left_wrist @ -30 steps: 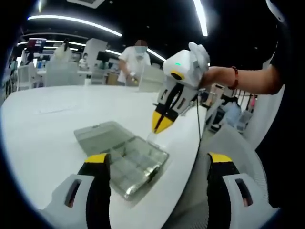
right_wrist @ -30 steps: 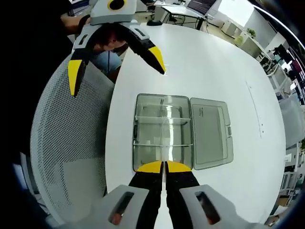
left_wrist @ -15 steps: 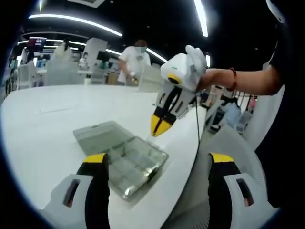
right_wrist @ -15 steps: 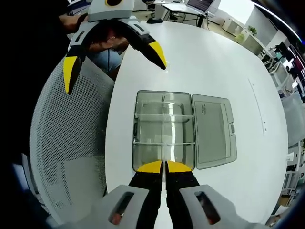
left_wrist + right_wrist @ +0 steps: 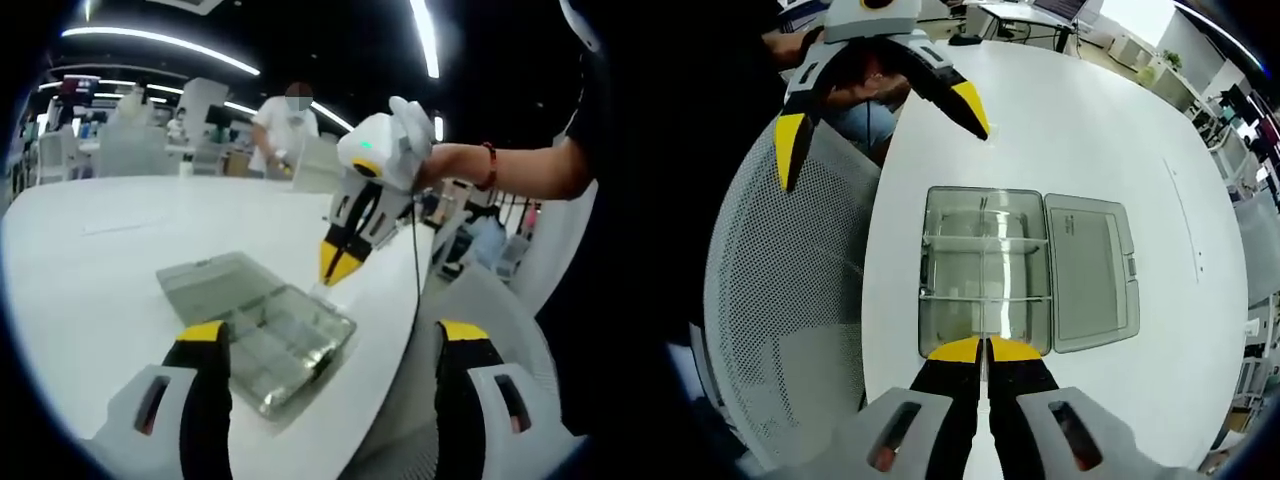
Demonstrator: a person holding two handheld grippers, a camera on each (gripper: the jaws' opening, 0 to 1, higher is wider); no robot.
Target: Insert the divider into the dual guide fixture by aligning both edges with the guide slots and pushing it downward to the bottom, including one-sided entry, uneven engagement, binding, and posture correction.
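Observation:
A clear plastic compartment box (image 5: 960, 270) lies on the white table (image 5: 1080, 130), its lid (image 5: 1090, 272) folded open beside it. My right gripper (image 5: 985, 348) hovers above the box's near edge, shut on a thin clear divider (image 5: 985, 312) seen edge-on along the box's middle. In the left gripper view the same box (image 5: 262, 335) sits between my own wide-open jaws, and the right gripper (image 5: 338, 268) hangs point-down just above the box's far corner. The left gripper (image 5: 880, 125) stands open past the box, clear of it.
A grey mesh chair (image 5: 780, 300) stands at the table's edge beside the box. An arm with a red bracelet (image 5: 490, 165) holds the right gripper. A person (image 5: 285, 125) and more white tables stand far behind.
Both views have shifted only slightly. The right gripper stays shut on the divider above the box, and the left gripper stays open.

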